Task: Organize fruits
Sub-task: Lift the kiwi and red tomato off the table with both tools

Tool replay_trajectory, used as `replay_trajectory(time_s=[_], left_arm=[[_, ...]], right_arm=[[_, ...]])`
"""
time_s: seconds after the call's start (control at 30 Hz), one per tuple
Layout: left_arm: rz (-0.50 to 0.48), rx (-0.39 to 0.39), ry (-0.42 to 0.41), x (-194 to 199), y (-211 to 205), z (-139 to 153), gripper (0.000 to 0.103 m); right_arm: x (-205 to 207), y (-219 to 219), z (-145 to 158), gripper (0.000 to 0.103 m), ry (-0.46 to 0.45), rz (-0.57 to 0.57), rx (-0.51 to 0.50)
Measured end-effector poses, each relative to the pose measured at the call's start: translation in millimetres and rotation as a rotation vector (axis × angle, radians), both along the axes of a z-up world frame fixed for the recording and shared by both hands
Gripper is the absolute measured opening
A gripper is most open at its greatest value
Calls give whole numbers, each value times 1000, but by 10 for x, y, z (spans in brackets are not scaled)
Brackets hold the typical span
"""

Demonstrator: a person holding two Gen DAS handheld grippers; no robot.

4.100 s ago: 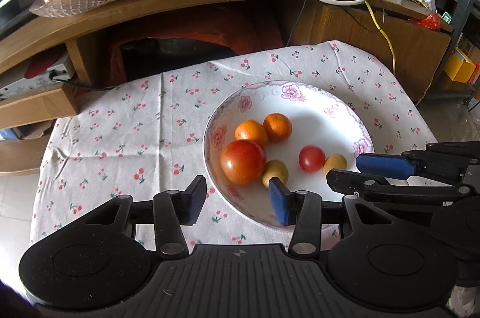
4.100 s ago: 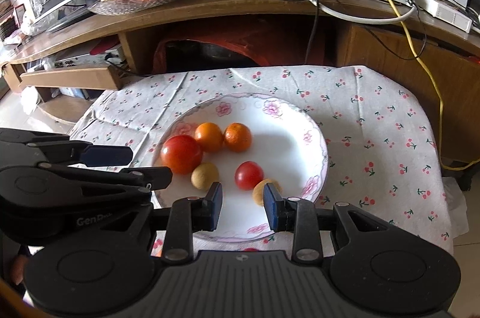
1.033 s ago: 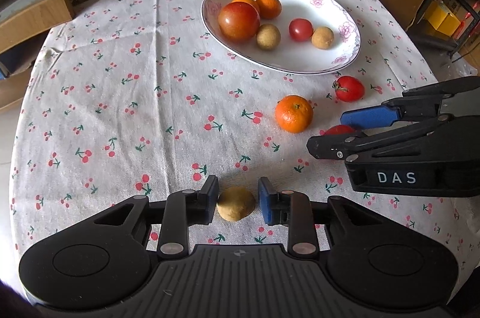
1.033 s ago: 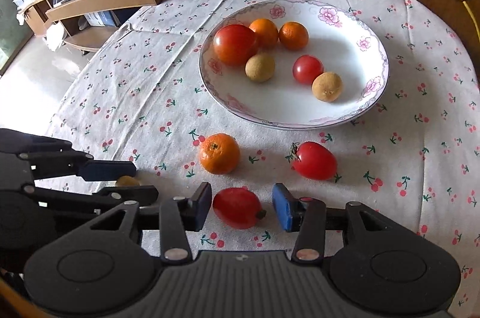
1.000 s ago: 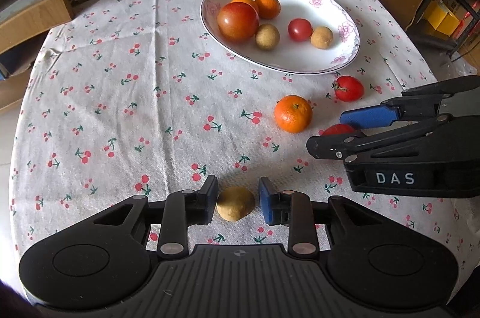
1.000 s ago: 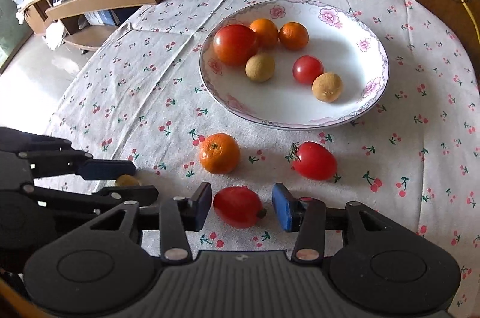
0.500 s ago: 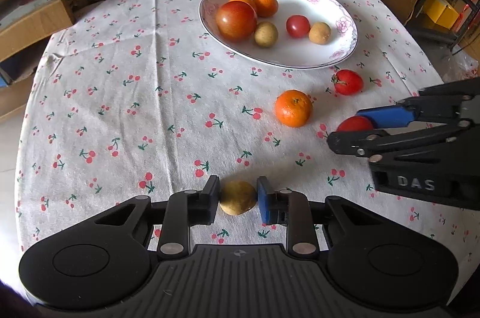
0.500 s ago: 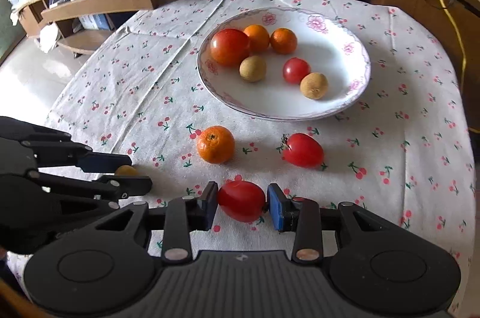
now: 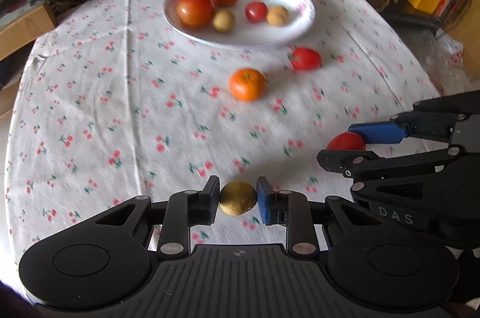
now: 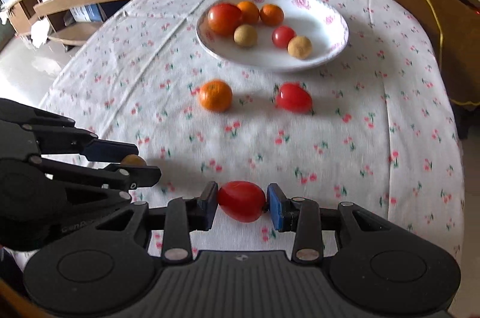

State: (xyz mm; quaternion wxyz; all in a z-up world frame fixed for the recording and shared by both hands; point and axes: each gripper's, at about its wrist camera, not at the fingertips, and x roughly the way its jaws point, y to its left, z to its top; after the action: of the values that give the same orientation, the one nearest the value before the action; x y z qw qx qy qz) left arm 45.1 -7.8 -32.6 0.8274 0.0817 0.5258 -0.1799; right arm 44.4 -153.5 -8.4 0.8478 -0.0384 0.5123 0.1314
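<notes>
Cherry-print tablecloth (image 9: 120,107) motion-blurred; left gripper (image 9: 238,198) clamped on tan fruit (image 9: 237,198); right gripper (image 10: 241,205) on tomato (image 10: 241,204)

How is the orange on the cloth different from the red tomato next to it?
The orange is round and orange; the tomato is egg-shaped and red. The orange lies to the tomato's left. The tomato shows a green stem end; the orange shows none clearly. Both sit loose on the tablecloth, outside the plate.

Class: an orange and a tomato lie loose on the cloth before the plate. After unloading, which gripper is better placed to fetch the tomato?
Right, probably. The loose tomato lies on the right gripper's side, the orange toward the left gripper.
</notes>
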Motion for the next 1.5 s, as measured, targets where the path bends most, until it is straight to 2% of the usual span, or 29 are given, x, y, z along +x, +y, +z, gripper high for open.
replay_trajectory(time_s=[0.1,0.47,0.9,1.2,1.5], left_arm=[[-18,22,-10,-57,-32,-33,35],[-19,24,-25,-135,-19,-28,37],[-30,20,-16,19,-96,-6,34],[-19,-20,-46,197,-144,182,33],[-12,-22,-89,381,-243,369,32]], right_arm=[[-79,30,-30,36,-15,10,-27],[-152,62,-67,37,-39,-5,-54],[-33,-14,-53,36,-22,-60,-25],[82,-94,81,36,-36,-117,12],[257,-175,225,36,-46,-157,12]])
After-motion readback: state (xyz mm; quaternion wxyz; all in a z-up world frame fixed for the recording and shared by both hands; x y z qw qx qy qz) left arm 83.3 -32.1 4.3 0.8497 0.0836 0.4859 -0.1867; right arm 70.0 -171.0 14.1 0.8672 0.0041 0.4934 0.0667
